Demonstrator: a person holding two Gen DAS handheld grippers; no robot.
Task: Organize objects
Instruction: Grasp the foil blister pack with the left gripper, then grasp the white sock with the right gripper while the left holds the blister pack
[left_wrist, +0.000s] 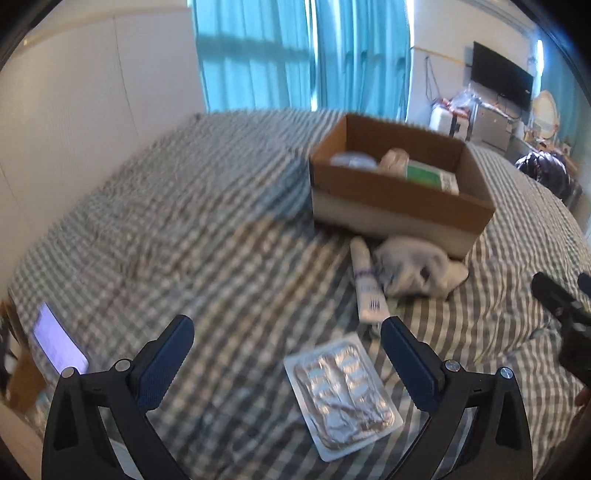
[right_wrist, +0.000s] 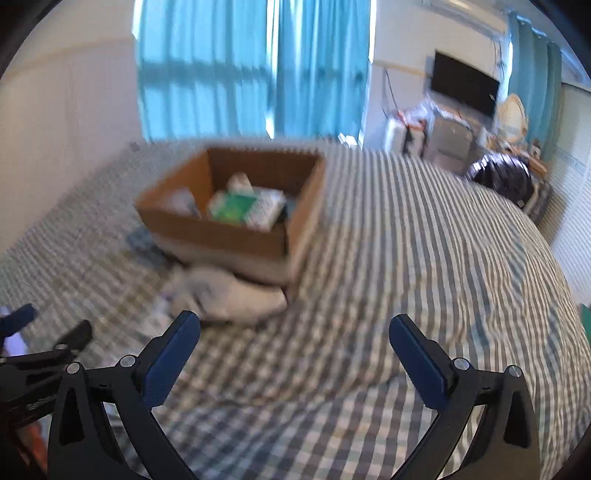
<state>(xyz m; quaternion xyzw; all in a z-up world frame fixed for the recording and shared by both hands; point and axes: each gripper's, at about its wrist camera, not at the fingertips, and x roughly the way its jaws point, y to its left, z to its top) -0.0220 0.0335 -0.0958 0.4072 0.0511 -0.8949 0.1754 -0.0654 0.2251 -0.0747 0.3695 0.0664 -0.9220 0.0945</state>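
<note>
We are looking at a silver blister pack (left_wrist: 341, 393) lying flat on the checked bedspread (left_wrist: 184, 229), toward the bed's near edge. It is sitting between the fingers of our left gripper (left_wrist: 287, 326), closer to the right-hand finger, and nothing is touching it. The jaws are standing wide apart — holding nothing.

Just beyond the pack, a white tube (left_wrist: 367, 286) is lying lengthwise, its near end close to the right fingertip. Beside it a crumpled white cloth (left_wrist: 417, 267) is resting against the front wall of a cardboard box (left_wrist: 399, 199), which is sitting around the middle of the bed. Inside the box a green-and-white packet (left_wrist: 430, 175) is lying next to a pale wrapped item (left_wrist: 393, 158); what the blurred item on the left is, we cannot tell.

Our right gripper (right_wrist: 294, 325) is hovering over bare bedspread, its jaws also spread wide and empty, the cloth (right_wrist: 229, 291) and box (right_wrist: 236, 236) lying ahead and to the left.

A lit phone (left_wrist: 59, 345) is lying at the bed's left edge, with blue curtains (left_wrist: 295, 51) hanging beyond the far edge.
</note>
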